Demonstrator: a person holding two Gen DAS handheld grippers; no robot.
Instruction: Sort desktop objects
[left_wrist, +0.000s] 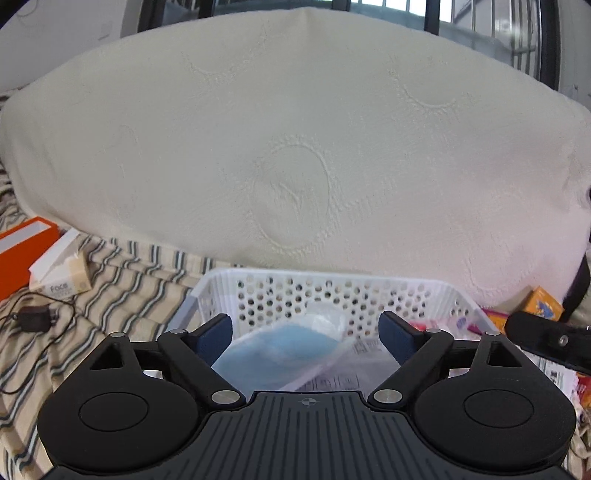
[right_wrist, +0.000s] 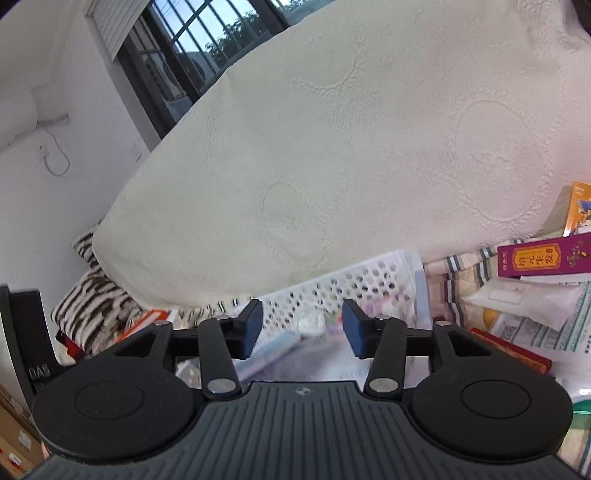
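Observation:
A white perforated plastic basket (left_wrist: 325, 291) stands on the striped cloth before a big cream pillow. A clear pack of blue face masks (left_wrist: 284, 354) lies in it over printed sheets. My left gripper (left_wrist: 306, 338) is open and empty, just above the basket and the mask pack. In the right wrist view the same basket (right_wrist: 369, 280) appears tilted, with the mask pack (right_wrist: 269, 350) and small packets inside. My right gripper (right_wrist: 303, 328) is open and empty over the basket's near side.
A tissue box (left_wrist: 61, 273), an orange box (left_wrist: 22, 251) and a black charger with cord (left_wrist: 35, 317) lie left. A purple box (right_wrist: 543, 256), a red box (right_wrist: 513, 352), white bags (right_wrist: 535, 306) and an orange carton (left_wrist: 543, 304) lie right. The cream pillow (left_wrist: 295, 147) fills the back.

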